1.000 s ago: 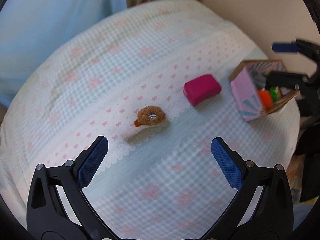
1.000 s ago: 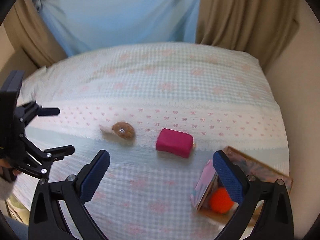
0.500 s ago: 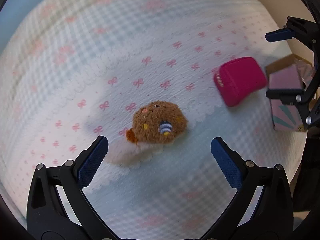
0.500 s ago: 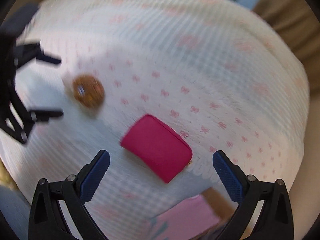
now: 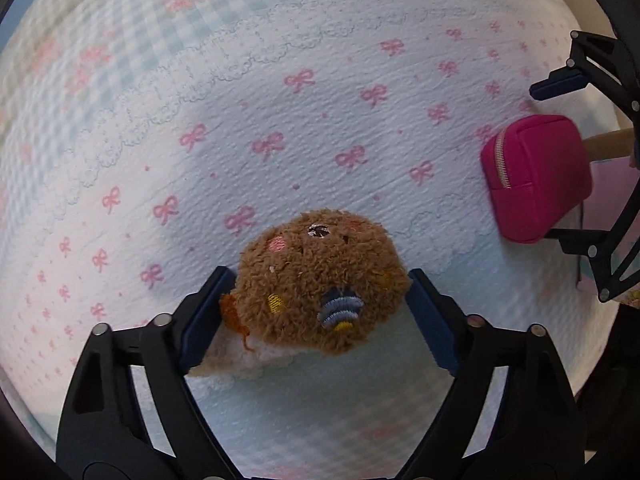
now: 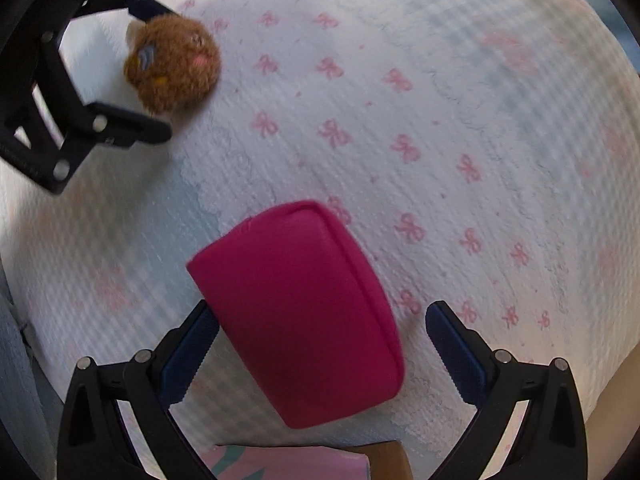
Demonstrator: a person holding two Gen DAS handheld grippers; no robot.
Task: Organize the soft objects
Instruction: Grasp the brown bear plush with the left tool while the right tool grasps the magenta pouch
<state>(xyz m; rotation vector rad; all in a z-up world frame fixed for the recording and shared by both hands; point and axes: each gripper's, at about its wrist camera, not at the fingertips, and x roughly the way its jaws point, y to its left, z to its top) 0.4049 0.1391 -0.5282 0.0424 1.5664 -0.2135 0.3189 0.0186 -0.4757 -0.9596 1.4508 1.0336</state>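
**Both grippers drop onto their soft targets**

A second ago both grippers hung high over the bed with fingers spread wide; now each has come down on its own item. The left gripper (image 5: 316, 312) has its fingers narrowed around the brown plush toy (image 5: 320, 284), the blue pads touching or nearly touching its fuzzy sides at 9 and 3 o'clock; whether the squeeze is firm yet I cannot tell. The toy lies on the bow-print bedspread (image 5: 280, 112), low in the left view.

The right gripper (image 6: 316, 344) straddles the pink pouch (image 6: 296, 312) with its fingers apart: the left pad sits just beside the pouch's edge, the right pad stands clear with bedspread showing between. The pouch lies at 6 o'clock in the right view, and the box (image 6: 288, 462) peeks in directly below it.

Judging by this, approach has ended and grasping has begun. Next likely comes closing on both, then carrying them toward the box.
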